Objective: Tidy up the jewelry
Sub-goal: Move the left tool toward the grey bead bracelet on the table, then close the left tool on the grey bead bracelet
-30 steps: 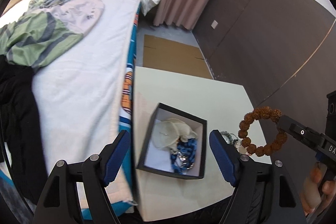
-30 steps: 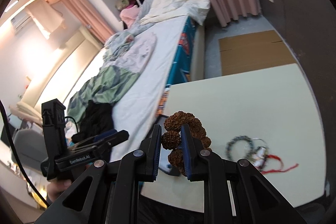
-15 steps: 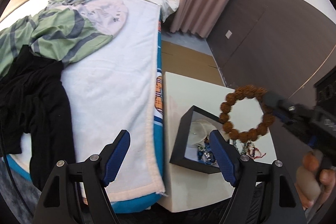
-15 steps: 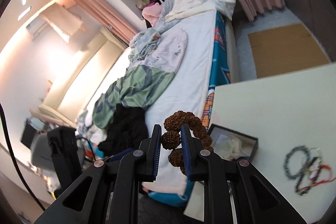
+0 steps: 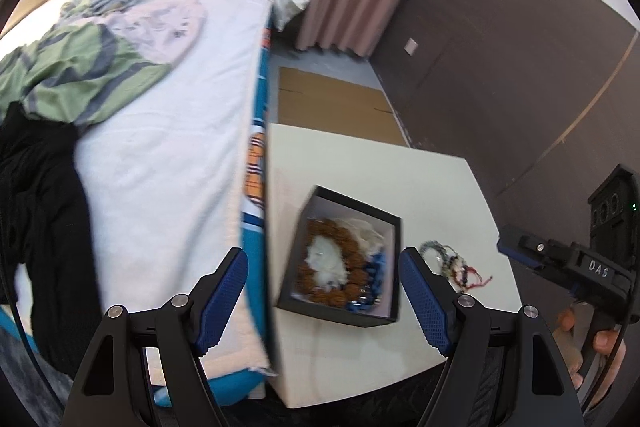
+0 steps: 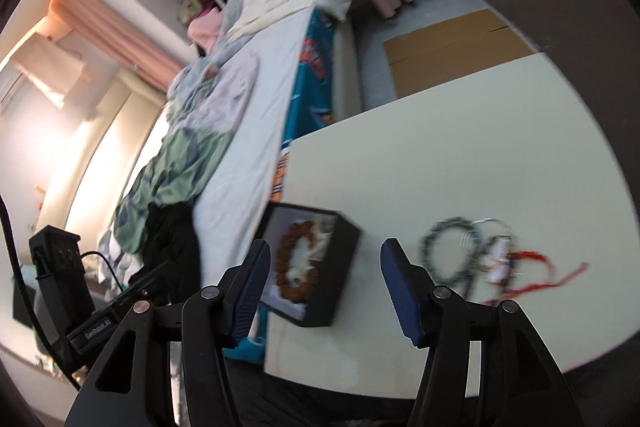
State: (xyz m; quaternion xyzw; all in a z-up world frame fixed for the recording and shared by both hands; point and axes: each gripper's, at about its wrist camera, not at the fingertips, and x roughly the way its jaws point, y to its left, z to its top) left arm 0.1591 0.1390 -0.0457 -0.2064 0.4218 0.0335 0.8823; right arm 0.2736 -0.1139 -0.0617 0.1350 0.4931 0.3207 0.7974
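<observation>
A black jewelry box [image 5: 394,239] [image 6: 344,263] sits on the cream table [image 5: 360,163] [image 6: 460,147] near its left edge. A brown beaded bracelet [image 5: 320,231] [image 6: 286,251] lies inside it, on a white cloth next to blue beads [image 5: 374,267]. A tangle of bracelets with red cord [image 5: 456,265] [image 6: 480,255] lies on the table right of the box. My left gripper [image 5: 324,297] is open and empty, held above the box. My right gripper [image 6: 326,287] is open and empty, also above the box; it also shows in the left wrist view [image 5: 560,261].
A bed [image 5: 168,131] with rumpled clothes runs along the table's left side. Flat cardboard [image 5: 336,107] lies on the floor beyond the table. A dark wall panel [image 5: 500,47] stands to the right.
My right gripper opened and let go of the brown beaded bracelet, which now lies in the box. Both views have shifted over the table.
</observation>
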